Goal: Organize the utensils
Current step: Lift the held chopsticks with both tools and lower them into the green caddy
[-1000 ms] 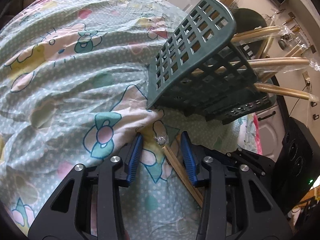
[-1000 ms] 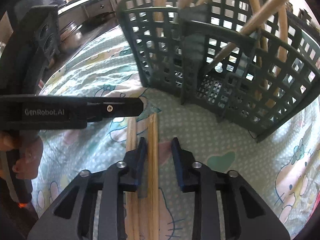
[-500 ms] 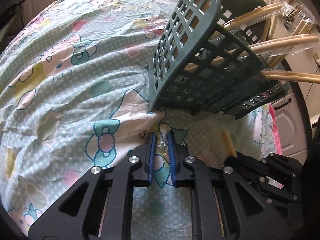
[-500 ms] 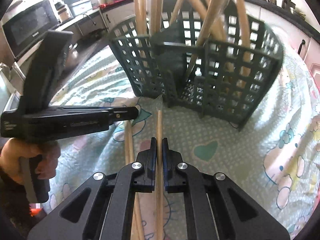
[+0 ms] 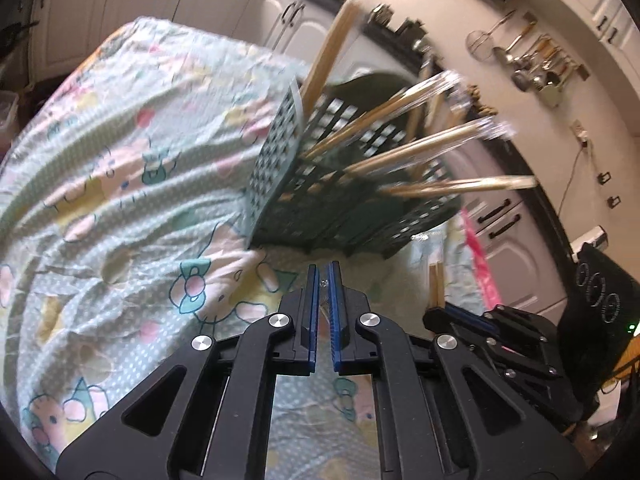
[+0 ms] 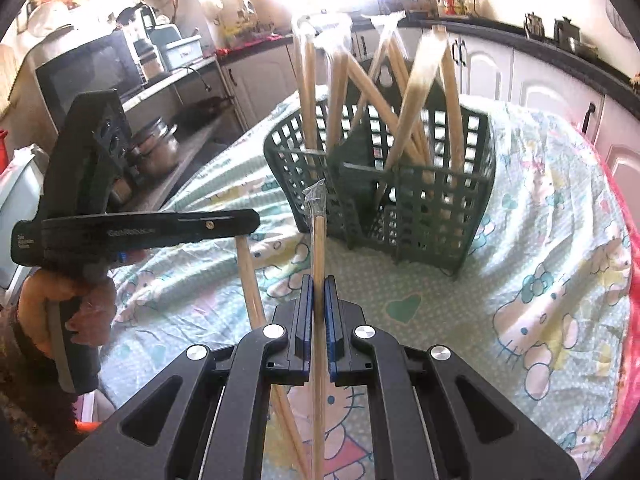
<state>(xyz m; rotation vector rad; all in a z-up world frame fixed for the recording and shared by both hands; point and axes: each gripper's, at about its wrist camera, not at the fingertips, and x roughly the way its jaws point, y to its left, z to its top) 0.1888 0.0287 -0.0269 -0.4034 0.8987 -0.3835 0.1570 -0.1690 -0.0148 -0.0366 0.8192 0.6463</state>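
In the right wrist view, at the left edge of the frame, a hand [image 6: 70,312] grips the handle of the left hand-held gripper [image 6: 256,222], which reaches in sideways toward the middle. Its jaws are pressed together on the clear plastic wrap at the tip of a chopstick pair [image 6: 250,280] that slants down to the lower middle of the frame; in the left wrist view only a scrap of wrap shows between the blue pads [image 5: 311,312]. The thin wrap is likely the easiest purchase on that end.

At the bottom centre, the right hand-held gripper [image 6: 319,280] is clamped on another wrapped chopstick pair [image 6: 318,248], held along the line of the fingers with the wrapped tip pointing up toward the basket, an attitude that suits sliding it in end first.

Above centre and to the right stands the green utensil basket [image 6: 440,216] on the cartoon-print cloth [image 6: 540,280] covering the tabletop. Many wrapped chopstick pairs [image 6: 420,92] already lean in its compartments, fanned against the dividers. Both carried pairs are clear of the basket, so this reads as the carry before insertion.
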